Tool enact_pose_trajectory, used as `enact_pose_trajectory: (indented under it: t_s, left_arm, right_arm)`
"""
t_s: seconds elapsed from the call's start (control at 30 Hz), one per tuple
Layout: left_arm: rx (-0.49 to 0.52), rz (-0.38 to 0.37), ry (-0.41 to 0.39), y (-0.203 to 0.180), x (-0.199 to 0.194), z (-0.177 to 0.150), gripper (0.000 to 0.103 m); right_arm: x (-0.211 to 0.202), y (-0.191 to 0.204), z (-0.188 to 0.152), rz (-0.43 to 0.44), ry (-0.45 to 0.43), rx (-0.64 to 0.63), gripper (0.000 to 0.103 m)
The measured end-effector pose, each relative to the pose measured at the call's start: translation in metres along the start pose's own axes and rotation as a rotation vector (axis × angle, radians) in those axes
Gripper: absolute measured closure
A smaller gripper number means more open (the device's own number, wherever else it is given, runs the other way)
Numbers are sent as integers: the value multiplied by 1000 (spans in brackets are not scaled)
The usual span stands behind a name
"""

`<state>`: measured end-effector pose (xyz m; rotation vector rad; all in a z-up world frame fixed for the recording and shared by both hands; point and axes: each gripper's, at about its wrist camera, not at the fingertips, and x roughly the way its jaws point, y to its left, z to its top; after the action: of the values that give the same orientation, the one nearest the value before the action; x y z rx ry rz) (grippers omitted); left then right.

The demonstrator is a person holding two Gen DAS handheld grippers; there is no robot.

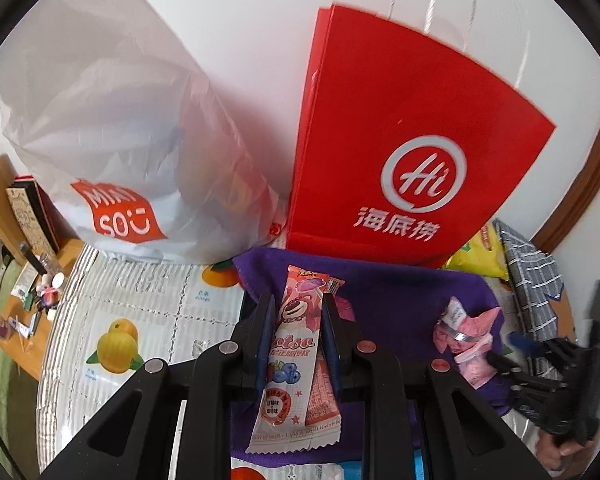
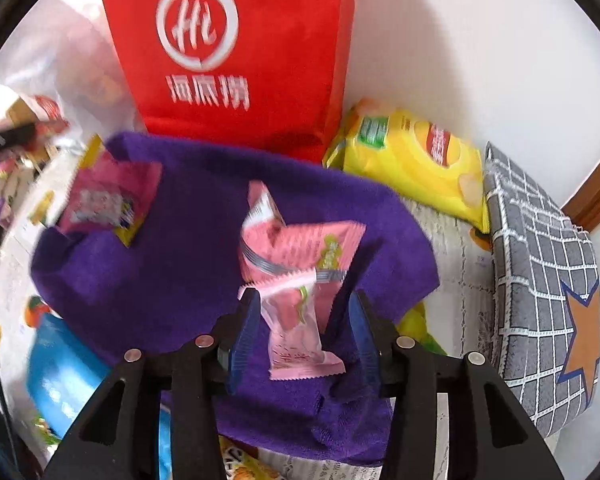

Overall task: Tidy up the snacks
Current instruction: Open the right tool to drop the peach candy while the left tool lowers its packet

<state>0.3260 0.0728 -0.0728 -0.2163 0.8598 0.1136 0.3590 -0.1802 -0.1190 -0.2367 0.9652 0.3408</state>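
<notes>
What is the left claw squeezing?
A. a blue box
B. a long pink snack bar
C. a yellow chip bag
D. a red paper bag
B: the left claw is shut on the long pink snack bar, its pads pressing both sides of the wrapper above the purple towel.

The right hand-held gripper (image 2: 302, 330) stands parted around a pink snack packet (image 2: 296, 320), pads clear of it. The packet lies on a purple towel (image 2: 188, 248).
</notes>
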Motion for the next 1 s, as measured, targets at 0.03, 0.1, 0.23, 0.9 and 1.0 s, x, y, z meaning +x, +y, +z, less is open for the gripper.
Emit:
enact_pose_trajectory:
  t_s: [0.03, 0.1, 0.23, 0.9, 1.0]
  left_arm:
    - [-4, 6, 14, 0, 4, -1, 81]
    - [-19, 25, 47, 3, 13, -2, 81]
    - [-43, 64, 82, 7, 26, -5, 81]
    - [18, 33, 231, -17, 62, -23, 81]
    - [45, 33, 246, -21, 64, -25, 81]
  right_arm:
    - [-5, 0, 1, -3, -16, 2, 50]
    - [-14, -2, 3, -12, -43, 8, 49]
    - [-25, -3, 5, -6, -71, 25, 49]
    - [-38, 9, 3, 18, -107, 3, 49]
    - [-36, 12, 2, 8, -101, -10, 49]
